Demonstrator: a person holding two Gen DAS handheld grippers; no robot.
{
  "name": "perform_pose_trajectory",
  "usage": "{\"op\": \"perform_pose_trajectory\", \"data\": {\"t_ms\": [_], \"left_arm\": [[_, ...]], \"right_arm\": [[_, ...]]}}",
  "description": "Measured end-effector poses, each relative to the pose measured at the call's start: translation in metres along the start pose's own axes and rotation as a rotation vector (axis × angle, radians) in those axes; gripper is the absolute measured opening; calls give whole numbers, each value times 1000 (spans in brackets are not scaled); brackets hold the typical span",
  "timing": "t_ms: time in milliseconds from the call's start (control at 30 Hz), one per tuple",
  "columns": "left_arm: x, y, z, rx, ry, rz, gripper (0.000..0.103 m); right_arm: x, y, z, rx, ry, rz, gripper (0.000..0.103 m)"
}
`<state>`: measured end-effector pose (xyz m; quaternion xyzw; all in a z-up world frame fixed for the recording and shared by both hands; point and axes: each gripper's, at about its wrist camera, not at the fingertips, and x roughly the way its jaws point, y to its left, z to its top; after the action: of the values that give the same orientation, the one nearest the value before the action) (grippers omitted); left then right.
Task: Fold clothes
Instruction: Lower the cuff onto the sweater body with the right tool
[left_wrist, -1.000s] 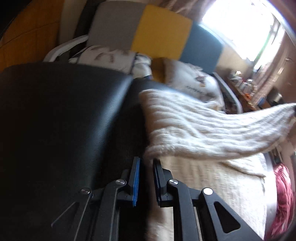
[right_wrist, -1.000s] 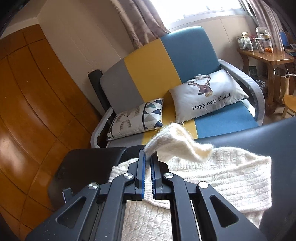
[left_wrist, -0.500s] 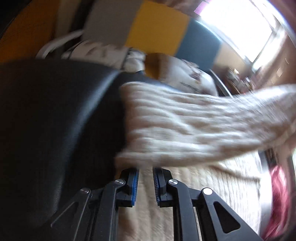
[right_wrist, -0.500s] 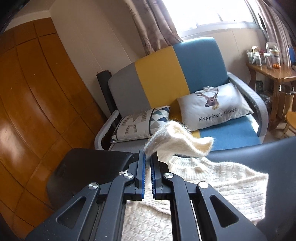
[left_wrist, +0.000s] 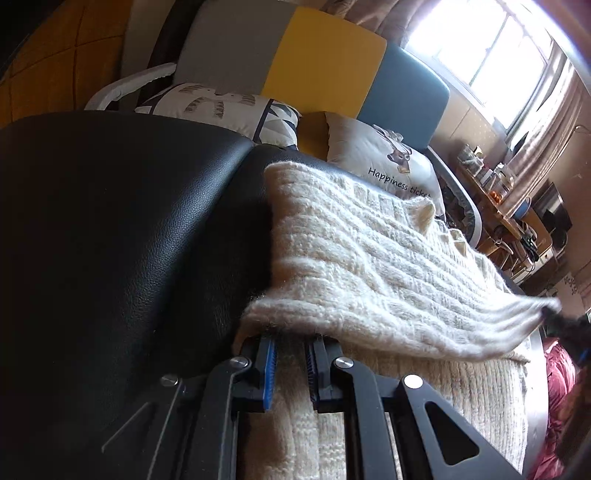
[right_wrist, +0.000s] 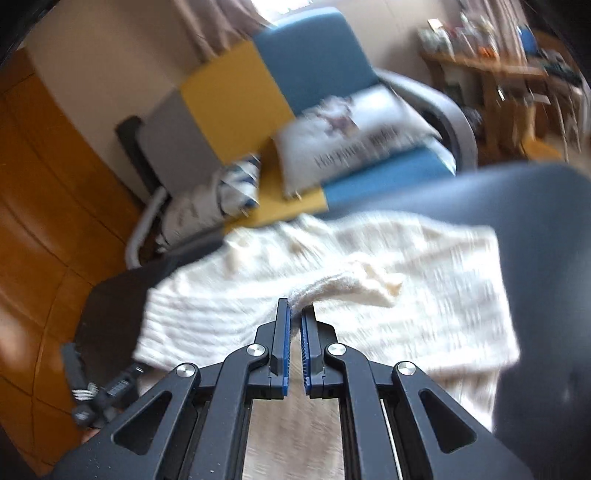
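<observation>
A cream knit sweater (left_wrist: 369, 258) lies on a black leather surface (left_wrist: 129, 240). One layer of it is lifted and stretched across the rest. My left gripper (left_wrist: 291, 338) sits at the near left corner of that layer. Its jaws stand narrowly apart and their tips are hidden under the knit, which seems pinched there. The far end of the layer runs to a dark shape, my right gripper (left_wrist: 565, 325). In the right wrist view the right gripper (right_wrist: 296, 308) is shut on a bunched edge of the sweater (right_wrist: 406, 277), low over the flat part.
Behind the black surface (right_wrist: 546, 221) stands a sofa (left_wrist: 321, 62) in grey, yellow and blue with two pillows (left_wrist: 388, 162). A cluttered wooden side table (right_wrist: 491, 70) is at the right, wooden panelling (right_wrist: 44, 221) at the left. A red cloth (left_wrist: 557, 369) lies past the surface's right edge.
The right gripper has dropped with the sweater's edge, down close to the flat garment. In the left view the lifted layer has come over the left fingertips and its far end has sunk.
</observation>
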<state>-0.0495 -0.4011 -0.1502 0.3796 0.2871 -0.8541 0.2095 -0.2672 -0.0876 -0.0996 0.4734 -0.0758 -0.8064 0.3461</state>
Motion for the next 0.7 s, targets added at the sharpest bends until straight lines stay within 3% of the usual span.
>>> {"op": "perform_pose_trajectory", "data": {"t_ms": [233, 467, 567, 700], "left_arm": [[3, -8, 1, 44, 1, 14, 13], [4, -8, -2, 54, 1, 9, 13], [5, -9, -3, 63, 4, 13, 13], [4, -13, -6, 96, 9, 24, 13]], "right_arm": [[17, -35, -22, 58, 44, -20, 5], [-8, -13, -7, -48, -60, 2, 5], [17, -27, -18, -32, 25, -82, 5], [34, -48, -33, 22, 55, -96, 5]]}}
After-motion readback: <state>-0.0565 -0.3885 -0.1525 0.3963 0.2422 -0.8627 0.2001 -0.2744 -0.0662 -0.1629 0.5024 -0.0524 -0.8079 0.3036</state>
